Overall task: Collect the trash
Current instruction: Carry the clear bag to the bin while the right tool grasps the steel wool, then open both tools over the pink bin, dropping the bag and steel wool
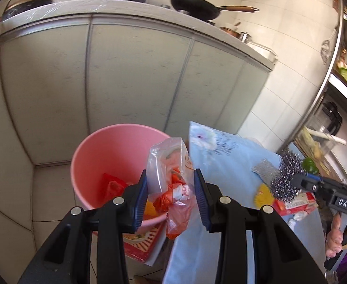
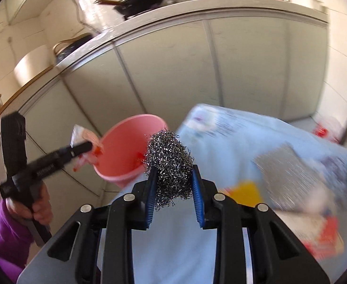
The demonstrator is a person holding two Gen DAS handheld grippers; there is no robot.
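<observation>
My left gripper (image 1: 171,172) is shut on a clear plastic bag (image 1: 166,163) with red and white wrappers inside. The bag hangs beside the near rim of a pink bucket (image 1: 116,151), which holds red wrappers. In the right wrist view the left gripper (image 2: 88,144) carries the bag (image 2: 85,137) just left of the bucket (image 2: 126,151). My right gripper (image 2: 173,167) is shut on a ball of steel wool (image 2: 171,163), raised above the blue-clothed table (image 2: 220,142). In the left wrist view it (image 1: 299,181) holds the steel wool (image 1: 287,175) at the right.
On the blue cloth (image 1: 220,170) lie a grey sheet (image 1: 265,170), a yellow piece (image 1: 263,195), a red and white box (image 1: 299,203) and a green pepper (image 1: 310,165). A red box (image 1: 142,241) lies on the floor by the bucket. Grey cabinet doors (image 1: 130,75) stand behind, with woks (image 1: 194,6) on top.
</observation>
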